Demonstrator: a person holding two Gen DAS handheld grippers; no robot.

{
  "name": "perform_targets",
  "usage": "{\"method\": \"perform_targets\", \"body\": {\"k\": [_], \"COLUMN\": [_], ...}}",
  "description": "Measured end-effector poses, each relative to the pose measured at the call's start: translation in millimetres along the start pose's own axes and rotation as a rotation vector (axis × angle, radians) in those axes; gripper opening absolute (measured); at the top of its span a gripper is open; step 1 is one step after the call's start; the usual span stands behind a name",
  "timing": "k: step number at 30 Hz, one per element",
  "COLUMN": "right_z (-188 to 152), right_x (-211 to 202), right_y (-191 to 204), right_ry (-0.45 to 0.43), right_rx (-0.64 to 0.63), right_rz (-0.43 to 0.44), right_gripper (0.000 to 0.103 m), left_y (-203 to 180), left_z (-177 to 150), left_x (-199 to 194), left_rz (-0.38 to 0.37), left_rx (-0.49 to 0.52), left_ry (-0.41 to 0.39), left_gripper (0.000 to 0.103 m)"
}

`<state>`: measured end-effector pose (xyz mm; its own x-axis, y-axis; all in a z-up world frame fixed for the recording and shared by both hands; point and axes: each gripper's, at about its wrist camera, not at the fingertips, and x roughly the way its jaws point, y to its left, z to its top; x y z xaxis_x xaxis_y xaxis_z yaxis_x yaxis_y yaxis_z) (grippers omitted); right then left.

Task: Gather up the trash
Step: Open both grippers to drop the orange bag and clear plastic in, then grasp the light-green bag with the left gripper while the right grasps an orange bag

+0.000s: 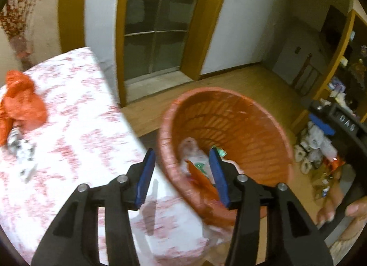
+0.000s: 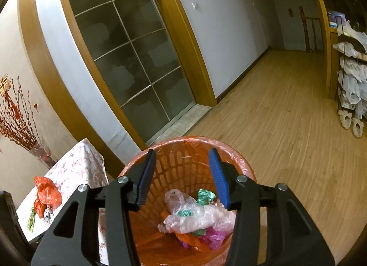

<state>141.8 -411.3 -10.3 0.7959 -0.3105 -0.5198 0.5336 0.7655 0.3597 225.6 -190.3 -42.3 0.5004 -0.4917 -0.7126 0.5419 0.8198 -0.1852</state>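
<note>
left gripper point(image 1: 182, 174): jaws apart, nothing between the pads, over the near rim of the basket
right gripper point(image 2: 182, 174): jaws apart, empty, above the basket mouth
basket point(image 2: 243, 169): orange, lined with an orange bag, on the wood floor point(image 2: 286, 128) just beside the table
collected trash point(image 2: 195, 215): clear, green and pink wrappers at the basket bottom
table point(image 1: 75, 114): red-patterned cloth
remaining trash: crumpled orange bag point(image 1: 23, 103) and small scraps point(image 1: 21, 149) on the table, well apart from the basket

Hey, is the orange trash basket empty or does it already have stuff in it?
Partly filled. The orange trash basket holds clear, green and pink plastic wrappers at its bottom, far below the rim.
</note>
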Motion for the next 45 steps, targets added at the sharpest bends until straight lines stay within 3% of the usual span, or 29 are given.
{"method": "perform_targets", "body": {"k": [19, 28, 33, 40, 45], "right_z": [-30, -54, -68, -85, -101], "right_x": [15, 29, 40, 73, 103], "right_y": [75, 130, 179, 276, 337], "right_ry": [0.117, 0.196, 0.249, 0.335, 0.404], "right_rx": [-0.201, -0.314, -0.390, -0.487, -0.537], "right_rz": [0.100, 0.207, 0.317, 0.497, 0.544], "right_gripper": [0.051, 0.051, 0.051, 0.051, 0.051], "left_y": [170, 241, 275, 332, 367], "left_z": [-37, -28, -23, -14, -9], "left_x": [-64, -96, -110, -112, -102], "left_rz": [0.308, 0.408, 0.477, 0.559, 0.581], "left_rx": [-0.253, -0.395, -0.424, -0.453, -0.463], "left_ry": [-0.039, -0.118, -0.140, -0.130, -0.095], "left_gripper": [0.055, 0.055, 0.055, 0.055, 0.060]}}
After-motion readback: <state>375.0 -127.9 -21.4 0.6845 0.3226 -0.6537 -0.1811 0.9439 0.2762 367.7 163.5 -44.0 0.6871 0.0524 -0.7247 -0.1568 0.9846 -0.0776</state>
